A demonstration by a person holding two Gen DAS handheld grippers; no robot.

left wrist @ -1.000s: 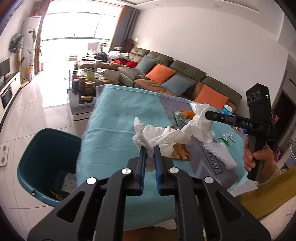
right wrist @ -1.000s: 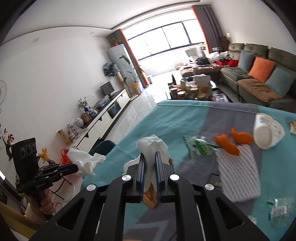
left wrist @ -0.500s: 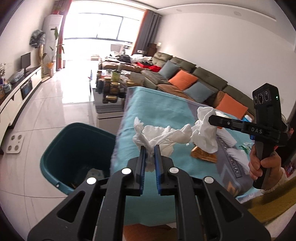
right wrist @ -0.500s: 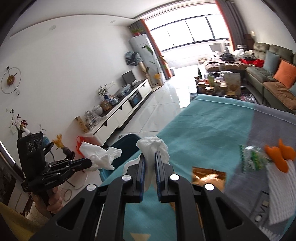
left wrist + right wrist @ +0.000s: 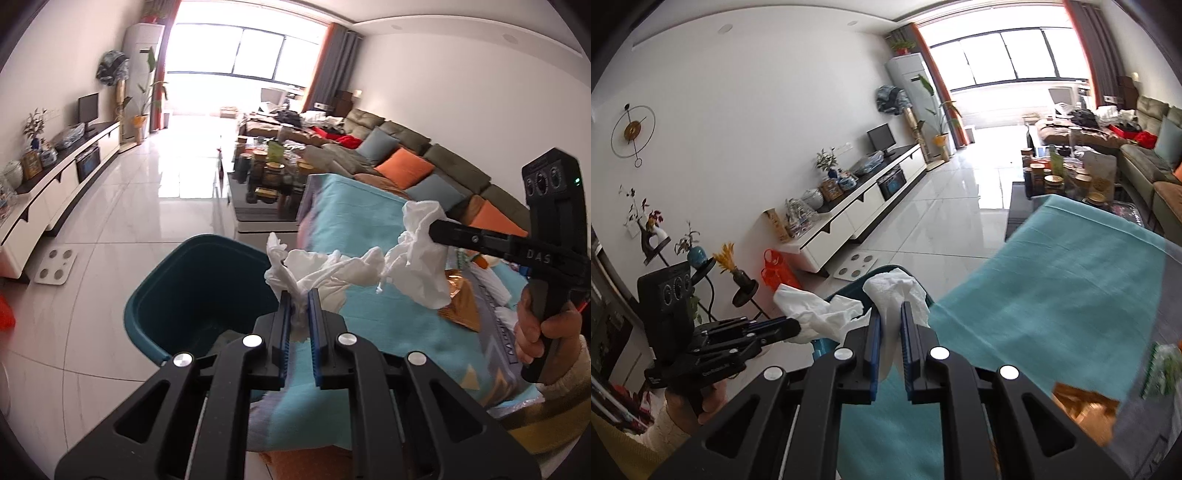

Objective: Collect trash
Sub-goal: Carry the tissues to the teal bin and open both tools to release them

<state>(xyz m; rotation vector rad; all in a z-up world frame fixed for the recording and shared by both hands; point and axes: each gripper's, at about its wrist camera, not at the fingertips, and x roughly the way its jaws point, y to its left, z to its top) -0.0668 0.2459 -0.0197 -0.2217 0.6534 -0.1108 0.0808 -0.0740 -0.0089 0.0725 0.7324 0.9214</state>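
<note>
Nearest, the left hand-held gripper (image 5: pixel 298 295) is clamped on one crumpled white tissue (image 5: pixel 325 269); the right hand-held gripper (image 5: pixel 889 314) pinches a second tissue (image 5: pixel 895 291); both hang over the bench (image 5: pixel 354 229) edge, neither dropped yet into the single teal bin (image 5: pixel 162 295) at eight o'clock; farther at three o'clock, wrappers (image 5: pixel 460 306) seemingly remain.

two tissues (image 5: pixel 325 269), one bin (image 5: pixel 192 295)

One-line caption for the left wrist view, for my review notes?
Left gripper and right gripper each clamp a crumpled white tissue near the teal bin beside the table.
</note>
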